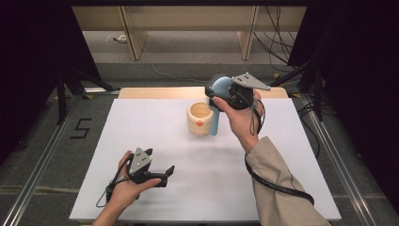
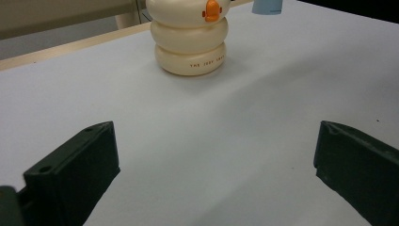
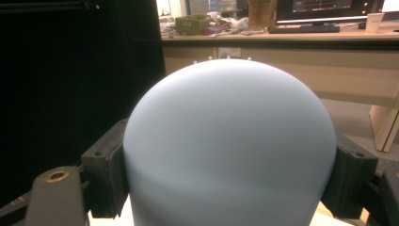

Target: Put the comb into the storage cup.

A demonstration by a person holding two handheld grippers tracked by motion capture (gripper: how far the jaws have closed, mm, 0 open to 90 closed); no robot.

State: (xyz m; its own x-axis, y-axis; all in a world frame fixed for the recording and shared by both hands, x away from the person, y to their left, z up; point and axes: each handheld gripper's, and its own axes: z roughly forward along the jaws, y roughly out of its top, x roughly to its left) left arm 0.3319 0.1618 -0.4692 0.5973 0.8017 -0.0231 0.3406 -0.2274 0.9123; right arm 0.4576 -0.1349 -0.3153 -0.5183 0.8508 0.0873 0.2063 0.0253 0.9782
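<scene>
Upper centre of high view: right gripper [image 1: 225,92] clamps blue brush [image 1: 217,113] head; keep handle vertical beside cream cup [image 1: 199,119]. Left gripper [image 1: 165,173] wide, idle.

White rectangular tabletop [image 1: 155,141] on a pale wooden base, its edge showing at the far side [image 1: 155,92]. Grey carpeted floor [image 1: 42,141] around it, with a black "5" marked in tape [image 1: 81,128] at left. Metal floor rails [image 1: 35,165] run along both sides. Black curtains [image 1: 33,42] hang left and right. Beyond, a light wooden bench [image 1: 188,19] on two legs; black cables [image 1: 277,42] trail at far right. Farther off, a cluttered wooden desk [image 3: 282,35] with a dark monitor [image 3: 324,7]. Lighting even, from overhead.
</scene>
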